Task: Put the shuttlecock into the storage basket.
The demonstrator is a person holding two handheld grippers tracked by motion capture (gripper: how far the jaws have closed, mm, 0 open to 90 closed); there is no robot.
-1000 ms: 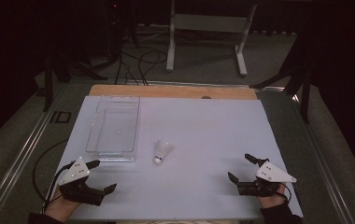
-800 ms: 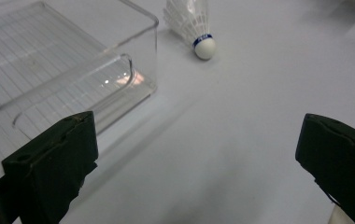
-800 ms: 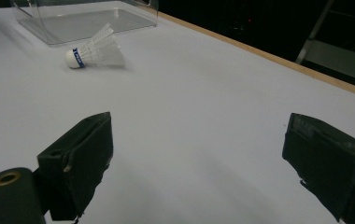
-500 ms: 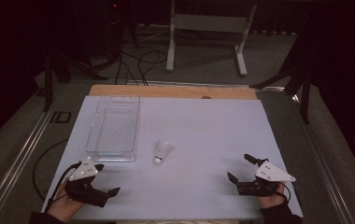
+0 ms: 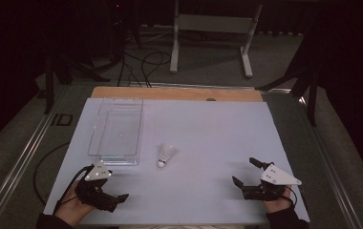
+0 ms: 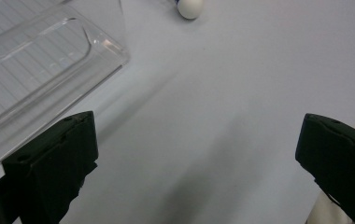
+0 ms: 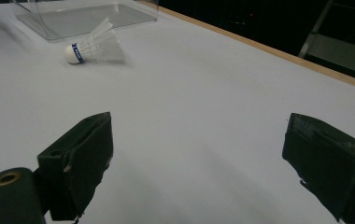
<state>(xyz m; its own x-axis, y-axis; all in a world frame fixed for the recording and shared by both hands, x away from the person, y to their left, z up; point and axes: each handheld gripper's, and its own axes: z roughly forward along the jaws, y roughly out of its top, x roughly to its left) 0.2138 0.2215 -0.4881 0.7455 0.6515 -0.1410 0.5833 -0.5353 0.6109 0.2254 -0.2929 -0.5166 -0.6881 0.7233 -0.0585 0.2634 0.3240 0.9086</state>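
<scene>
Your left gripper point(image 5: 104, 191) sits with jaws spread wide, just in front of the clear tray point(image 5: 116, 129); your right gripper point(image 5: 251, 177) is spread too, well off to the tray's right. Beside the tray's near right corner lies the shuttlecock point(image 5: 166, 154), featherlight and easily crushed. Pinch its firm round cork, not the skirt.

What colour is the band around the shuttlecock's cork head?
Blue, on a white cork; the shuttlecock shows it best in the right gripper view.
</scene>
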